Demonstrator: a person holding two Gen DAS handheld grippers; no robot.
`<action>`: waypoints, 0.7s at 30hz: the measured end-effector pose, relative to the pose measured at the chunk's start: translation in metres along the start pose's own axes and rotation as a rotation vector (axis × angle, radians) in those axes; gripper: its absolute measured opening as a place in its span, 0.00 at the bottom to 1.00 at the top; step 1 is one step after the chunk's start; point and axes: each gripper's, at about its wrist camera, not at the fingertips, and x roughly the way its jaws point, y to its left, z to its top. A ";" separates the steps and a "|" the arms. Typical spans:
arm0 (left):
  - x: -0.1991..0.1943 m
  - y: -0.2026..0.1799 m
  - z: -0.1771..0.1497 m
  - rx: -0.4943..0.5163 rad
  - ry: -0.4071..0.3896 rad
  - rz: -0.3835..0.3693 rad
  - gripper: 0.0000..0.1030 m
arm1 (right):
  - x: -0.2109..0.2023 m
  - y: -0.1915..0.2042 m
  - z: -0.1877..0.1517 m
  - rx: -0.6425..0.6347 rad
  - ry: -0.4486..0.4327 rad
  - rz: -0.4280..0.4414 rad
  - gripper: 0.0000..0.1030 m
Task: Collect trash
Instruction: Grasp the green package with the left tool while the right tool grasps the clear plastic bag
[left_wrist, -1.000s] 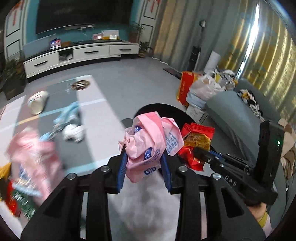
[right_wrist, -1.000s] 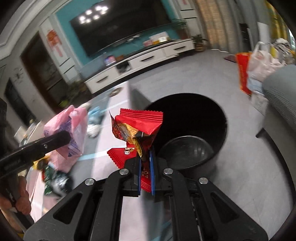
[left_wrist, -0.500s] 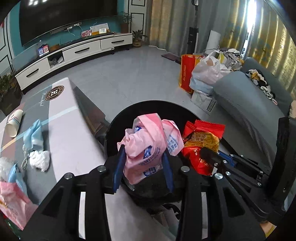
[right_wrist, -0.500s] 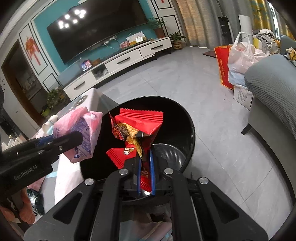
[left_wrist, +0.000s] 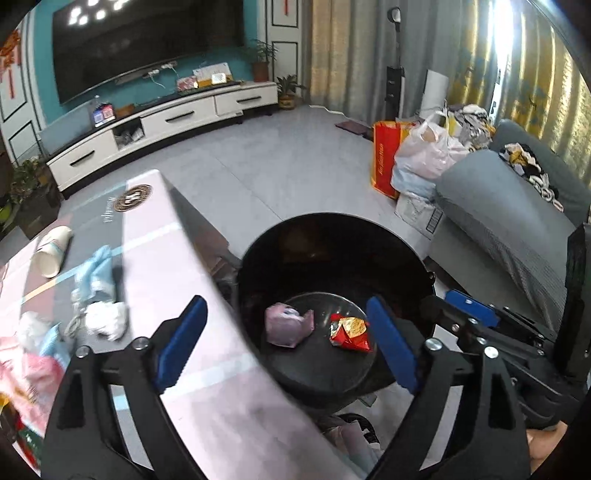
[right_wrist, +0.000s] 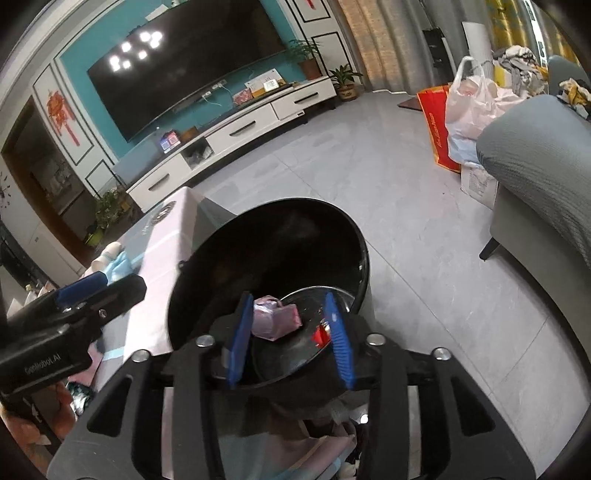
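While both tongs hang over the mouth of the black bin (left_wrist: 332, 258), their jaws are opening and nothing is between the pads. The left gripper (left_wrist: 288, 339) is spread wide, its blue pads well apart, and the right gripper (right_wrist: 291, 339) is parted less. Just below and beyond the left tongs, the pink wrapper (left_wrist: 288, 325) and the red snack packet (left_wrist: 349, 332) lie side by side on the bin's bottom, free of the pads; from the right wrist view the pink wrapper (right_wrist: 277, 321) shows between the fingers and only a small red bit (right_wrist: 319, 336) of the packet beside the right pad. The bin's rim (right_wrist: 266, 210) curves round both tongs with clear room inside it. To the left of the tongs, the table (left_wrist: 166, 280) edge runs touching or just beside the bin wall; I cannot tell which. On it, further left, lie a white tissue (left_wrist: 107, 319), a light blue mask (left_wrist: 96, 269) and a tipped paper cup (left_wrist: 51, 251). To the right stands the grey sofa (left_wrist: 498, 214), apart from the bin, with open grey floor (left_wrist: 288, 166) between. Far beyond are bags (left_wrist: 424, 155) and a white TV cabinet (left_wrist: 166, 122).
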 end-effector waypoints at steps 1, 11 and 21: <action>-0.007 0.003 -0.002 -0.005 -0.005 0.012 0.90 | -0.006 0.004 -0.002 -0.010 -0.001 0.008 0.44; -0.078 0.053 -0.046 -0.109 -0.006 0.061 0.93 | -0.040 0.056 -0.022 -0.098 0.045 0.082 0.58; -0.154 0.149 -0.111 -0.320 -0.042 0.167 0.94 | -0.034 0.131 -0.052 -0.249 0.175 0.205 0.58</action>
